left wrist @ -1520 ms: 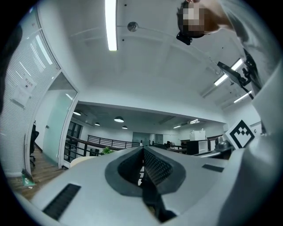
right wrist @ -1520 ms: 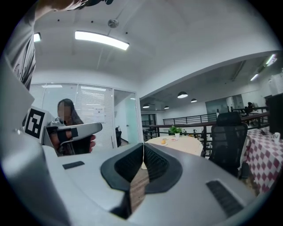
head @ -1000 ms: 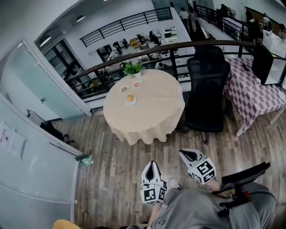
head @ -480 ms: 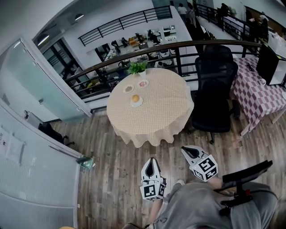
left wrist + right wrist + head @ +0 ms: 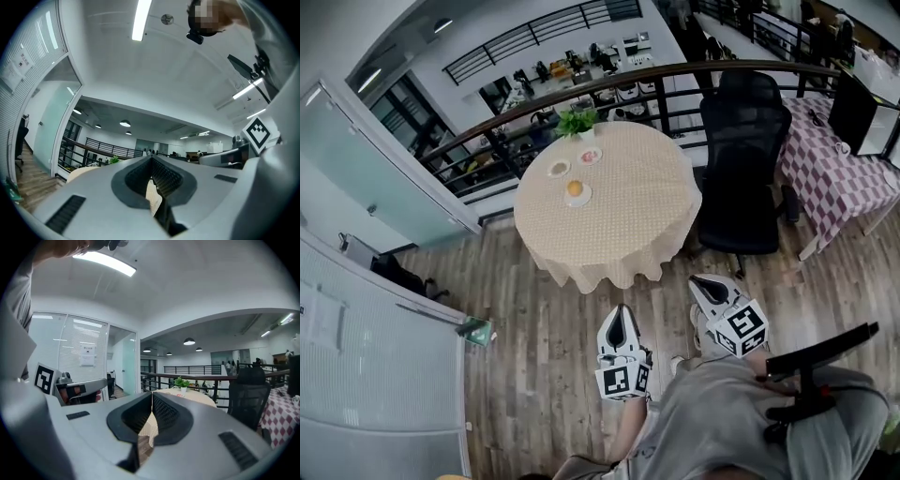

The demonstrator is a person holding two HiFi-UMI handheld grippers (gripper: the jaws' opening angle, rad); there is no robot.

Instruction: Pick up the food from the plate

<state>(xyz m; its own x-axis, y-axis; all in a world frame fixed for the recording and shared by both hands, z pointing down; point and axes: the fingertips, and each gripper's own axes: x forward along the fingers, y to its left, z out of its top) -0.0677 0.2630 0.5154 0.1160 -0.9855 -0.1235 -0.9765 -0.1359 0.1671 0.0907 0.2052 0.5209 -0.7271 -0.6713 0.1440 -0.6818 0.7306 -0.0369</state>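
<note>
Change: person [image 5: 722, 422] had stepped closer to the round table [image 5: 623, 211].
Left gripper [image 5: 621, 314]: jaws closed, empty.
Right gripper [image 5: 701, 284]: jaws closed, empty.
Food [image 5: 575, 187]: sat on plate [image 5: 580, 199], far-left table edge, out of reach.

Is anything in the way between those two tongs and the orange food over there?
Nothing visible. Only bare floor and the near half of the round table lie between the left tongs, the right tongs and the orange food; the black chair stands aside, right.

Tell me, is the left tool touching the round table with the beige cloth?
Apart. The head view shows a stretch of wooden floor between the left tool and the round beige-clothed table.
</note>
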